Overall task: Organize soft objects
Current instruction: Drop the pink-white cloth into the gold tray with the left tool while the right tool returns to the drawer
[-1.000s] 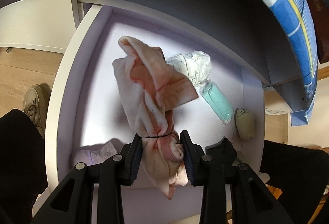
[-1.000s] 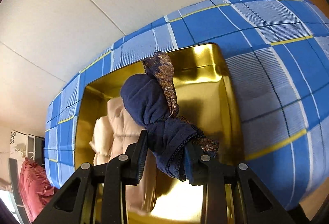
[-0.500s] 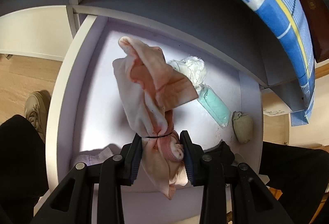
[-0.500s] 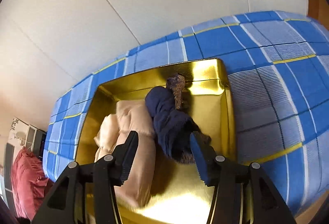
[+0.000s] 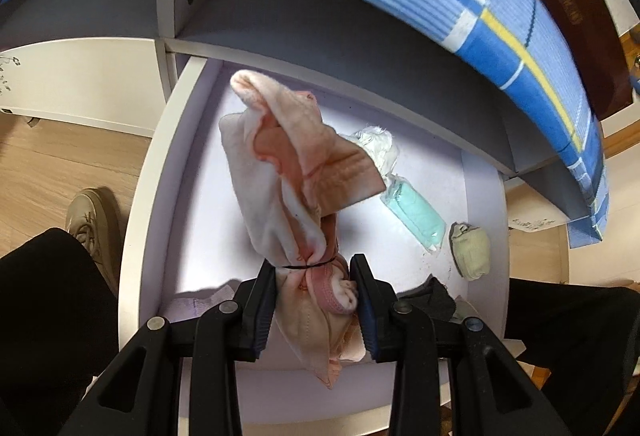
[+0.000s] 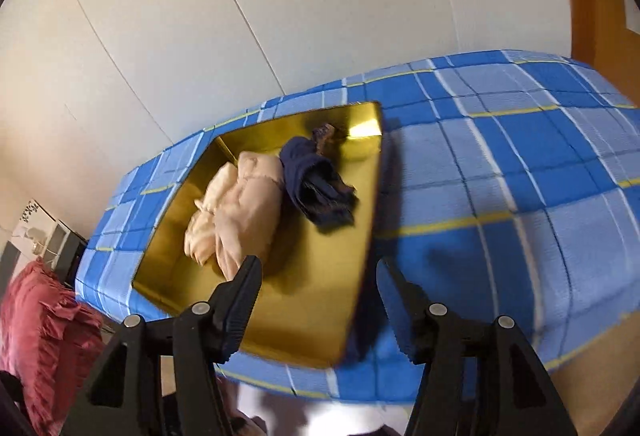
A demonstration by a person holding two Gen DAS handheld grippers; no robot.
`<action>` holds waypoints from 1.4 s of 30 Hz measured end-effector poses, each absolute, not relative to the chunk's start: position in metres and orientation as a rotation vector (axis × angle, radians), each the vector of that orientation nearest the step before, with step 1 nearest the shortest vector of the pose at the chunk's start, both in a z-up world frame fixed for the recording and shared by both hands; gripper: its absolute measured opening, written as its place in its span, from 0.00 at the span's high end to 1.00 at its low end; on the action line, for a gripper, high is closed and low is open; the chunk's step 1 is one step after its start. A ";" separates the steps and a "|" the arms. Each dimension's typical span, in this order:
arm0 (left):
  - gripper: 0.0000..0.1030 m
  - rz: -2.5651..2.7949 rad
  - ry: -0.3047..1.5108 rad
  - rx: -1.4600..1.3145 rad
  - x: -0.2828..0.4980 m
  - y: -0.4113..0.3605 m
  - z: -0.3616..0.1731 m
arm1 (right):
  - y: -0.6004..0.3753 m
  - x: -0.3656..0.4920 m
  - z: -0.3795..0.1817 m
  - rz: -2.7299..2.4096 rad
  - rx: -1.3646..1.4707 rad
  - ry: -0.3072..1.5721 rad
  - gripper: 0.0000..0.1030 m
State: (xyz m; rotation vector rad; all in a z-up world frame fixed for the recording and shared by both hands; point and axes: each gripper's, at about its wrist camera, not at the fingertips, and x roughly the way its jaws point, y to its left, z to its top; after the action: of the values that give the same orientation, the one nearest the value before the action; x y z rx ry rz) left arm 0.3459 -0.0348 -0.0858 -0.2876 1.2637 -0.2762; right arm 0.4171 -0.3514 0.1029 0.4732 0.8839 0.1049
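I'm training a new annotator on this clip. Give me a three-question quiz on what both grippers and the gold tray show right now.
1. True or false: the left gripper is shut on the pink bundle.
2. Which bundle lies nearer the tray's right wall? A) peach bundle B) navy bundle C) red cloth
3. Fill in: the right gripper is ____ and holds nothing.

Key: 1 true; 2 B; 3 open
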 end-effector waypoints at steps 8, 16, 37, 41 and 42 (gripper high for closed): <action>0.66 -0.293 1.208 -0.293 0.338 -0.031 -0.061 | -0.352 0.346 0.061 0.067 0.467 0.896 0.33; 0.66 -0.330 1.141 -0.254 0.330 -0.029 -0.022 | -0.326 0.331 -0.022 0.113 0.478 1.145 0.33; 0.66 -0.498 0.954 -0.100 0.375 -0.044 0.151 | -0.258 0.329 -0.113 0.207 0.427 1.487 0.33; 0.66 -0.484 0.952 0.018 0.417 -0.064 0.179 | -0.255 0.328 -0.113 0.226 0.461 1.503 0.33; 0.66 -0.471 0.958 0.050 0.429 -0.069 0.182 | -0.255 0.327 -0.113 0.232 0.468 1.505 0.33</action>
State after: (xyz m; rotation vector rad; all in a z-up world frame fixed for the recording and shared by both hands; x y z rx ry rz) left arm 0.4288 -0.0693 0.1825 0.0496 0.9579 -0.4714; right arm 0.3275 -0.2546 -0.1126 0.4681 1.5045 0.2322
